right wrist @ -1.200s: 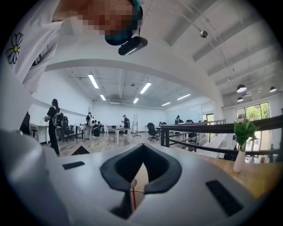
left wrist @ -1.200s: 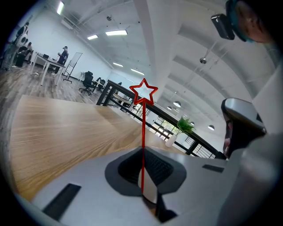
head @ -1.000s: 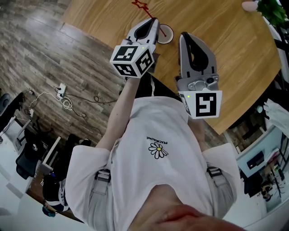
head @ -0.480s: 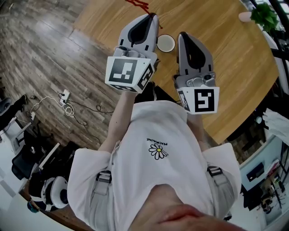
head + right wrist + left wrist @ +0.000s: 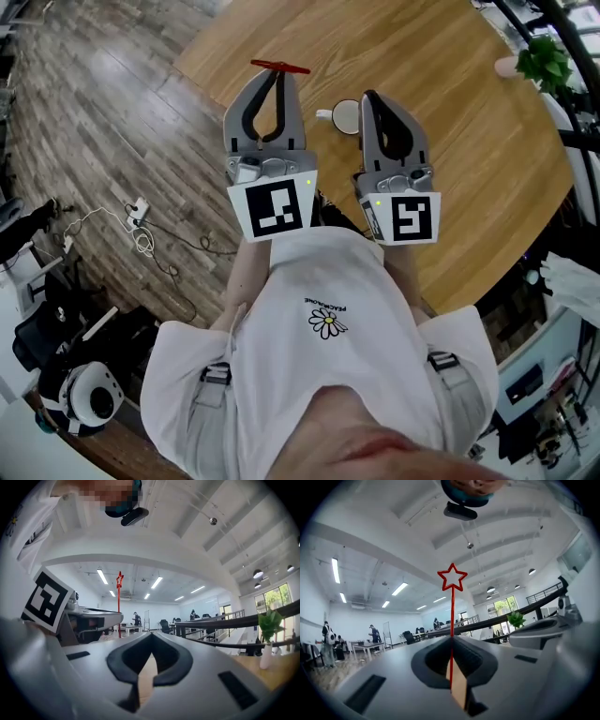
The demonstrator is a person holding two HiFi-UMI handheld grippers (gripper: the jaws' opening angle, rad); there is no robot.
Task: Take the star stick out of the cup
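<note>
**Status.** The L gripper (image 5: pixel 451 638) is found with jaws pressed together on the star stick (image 5: pixel 452 603). The shaft is pinched low down, and the star end projects well past the tips. In the head view the stick is seen clear of the cup (image 5: pixel 345 116) and above the table (image 5: pixel 441 141). The cup stands upright on the table, apparently empty, betw. the two gripper noses and just beside the R one.

**R gripper** (image 5: pixel 150 635). Its jaws are closed on each other with nothing betw. them, and it is held alongside the L gripper.

**Handling (judged, not tested).**
- The stick is taken to be v. light and thin.
- It is stiff enough to stand straight unsupported.
- The surface is prob. smooth, so swivel or slip in a two-pad pinch is to be expected.
- The open star outline is considered the fragile part and should not be squeezed.
- A hold on the plain shaft is recommended, as at present.

**Progress.** Removal is judged complete, or v. nearly so.
</note>
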